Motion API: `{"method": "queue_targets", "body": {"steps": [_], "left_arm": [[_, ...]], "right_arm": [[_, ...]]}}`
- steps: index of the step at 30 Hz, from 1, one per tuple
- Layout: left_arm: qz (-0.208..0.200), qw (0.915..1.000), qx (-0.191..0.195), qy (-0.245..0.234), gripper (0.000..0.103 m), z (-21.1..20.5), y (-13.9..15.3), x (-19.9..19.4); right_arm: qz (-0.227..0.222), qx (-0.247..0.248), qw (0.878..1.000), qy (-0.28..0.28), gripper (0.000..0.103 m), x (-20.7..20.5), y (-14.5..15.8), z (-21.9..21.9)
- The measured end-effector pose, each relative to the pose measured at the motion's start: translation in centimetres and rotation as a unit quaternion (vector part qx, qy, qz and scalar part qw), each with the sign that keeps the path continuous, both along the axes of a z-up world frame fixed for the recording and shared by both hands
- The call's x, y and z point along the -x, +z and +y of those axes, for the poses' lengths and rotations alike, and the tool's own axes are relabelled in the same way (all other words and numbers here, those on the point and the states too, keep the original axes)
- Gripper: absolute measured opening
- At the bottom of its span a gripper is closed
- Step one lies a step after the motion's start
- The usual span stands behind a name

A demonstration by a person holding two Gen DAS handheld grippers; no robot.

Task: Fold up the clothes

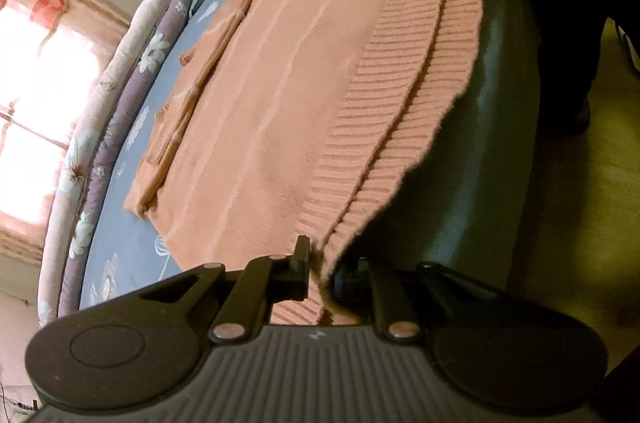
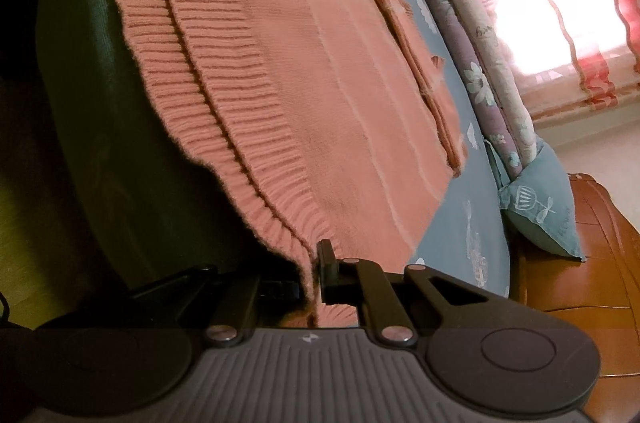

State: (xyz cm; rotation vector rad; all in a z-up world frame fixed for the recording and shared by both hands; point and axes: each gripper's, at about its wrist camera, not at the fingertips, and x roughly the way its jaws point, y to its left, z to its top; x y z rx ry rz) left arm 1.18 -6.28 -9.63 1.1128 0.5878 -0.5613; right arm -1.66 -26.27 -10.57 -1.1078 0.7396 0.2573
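Nearest in the left wrist view, the left gripper [image 1: 320, 273] is clenched on the ribbed hem of a salmon-pink knitted sweater [image 1: 304, 95], the knit pinched between its 2 black fingers [image 1: 301, 265]. In the right wrist view the right gripper [image 2: 310, 275] is likewise clamped on the hem of the same sweater [image 2: 304, 95], at the other near corner, with the cloth squeezed between its fingers [image 2: 327, 269].

From both grippers the ribbed band runs along the near edge of the bed [image 1: 144, 223], slightly overhanging the bed's dark side panel [image 1: 480, 151], with 2 hem layers showing, 1 over the other. Beyond the hem the sweater lies spread flat on the blue patterned sheet, reaching away from the grippers toward the far side, where folded-in parts form a raised ridge along it.

Farther off, a rolled floral quilt [image 1: 116, 103] lines the far edge of the bed, with a blue pillow [image 2: 540, 215] at its end. Farthest, bright curtains [image 2: 560, 3] cover a window
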Motion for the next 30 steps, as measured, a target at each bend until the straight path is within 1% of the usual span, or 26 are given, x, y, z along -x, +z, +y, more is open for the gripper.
{"method": "queue_targets", "body": {"steps": [1, 7, 12, 15, 22, 24, 30], "left_arm": [[0.002, 1.0, -0.001, 0.001, 0.008, -0.1, 0.0, 0.0], [0.012, 0.9999, -0.007, 0.003, 0.005, -0.3, 0.6, -0.3], [0.009, 0.9996, -0.023, -0.01, 0.005, -0.6, 0.8, -0.2], [0.007, 0.9992, -0.036, -0.017, 0.005, -0.8, 1.5, -0.4], [-0.02, 0.998, -0.052, -0.028, 0.005, -1.4, 3.9, -1.5], [-0.024, 0.9976, -0.057, -0.031, 0.005, -1.6, 4.4, -1.8], [-0.05, 0.9962, -0.064, -0.031, 0.005, -1.8, 5.6, -2.8]], "right_arm": [[0.004, -0.002, 1.0, 0.0, 0.01, -0.1, 0.1, 0.0], [0.015, -0.017, 1.0, 0.001, 0.009, -0.1, 1.1, -0.2], [0.01, -0.029, 0.999, 0.01, 0.009, -0.2, 2.6, -0.5], [0.002, -0.034, 0.999, 0.017, 0.009, -0.3, 3.7, -0.6], [-0.01, -0.042, 0.999, 0.03, 0.008, -1.2, 6.0, -1.1], [-0.011, -0.045, 0.998, 0.031, 0.008, -1.5, 6.4, -1.3], [-0.033, -0.034, 0.998, 0.037, 0.008, -2.3, 6.9, -1.4]]}}
